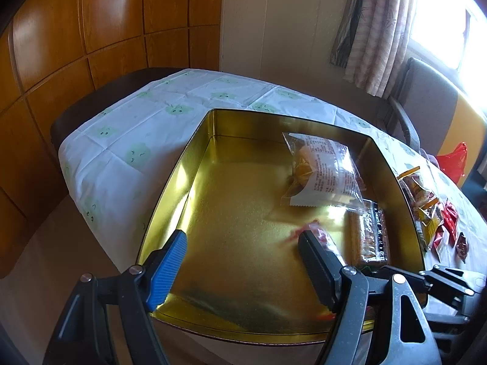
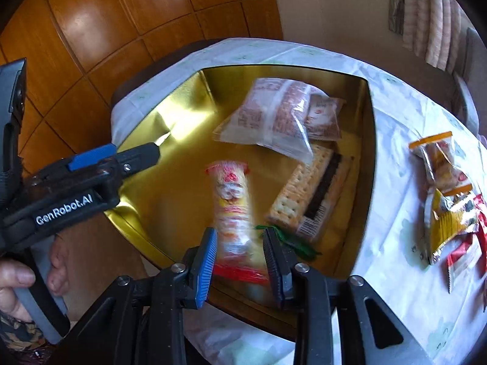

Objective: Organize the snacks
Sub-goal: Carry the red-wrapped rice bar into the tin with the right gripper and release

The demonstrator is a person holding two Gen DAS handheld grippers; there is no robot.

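Note:
A gold tin box sits on the table. In it lie a clear bagged pastry, a small brown packet and a cracker pack. My right gripper is over the box's near edge with a red-and-yellow snack tube between its jaws; the tube is blurred, so the grip is unclear. The tube also shows blurred in the left wrist view. My left gripper is open and empty above the box floor, and shows at the left of the right wrist view.
Loose snack packets lie on the white tablecloth right of the box. A chair stands at the table's far right under a curtained window. A wooden wall is behind on the left.

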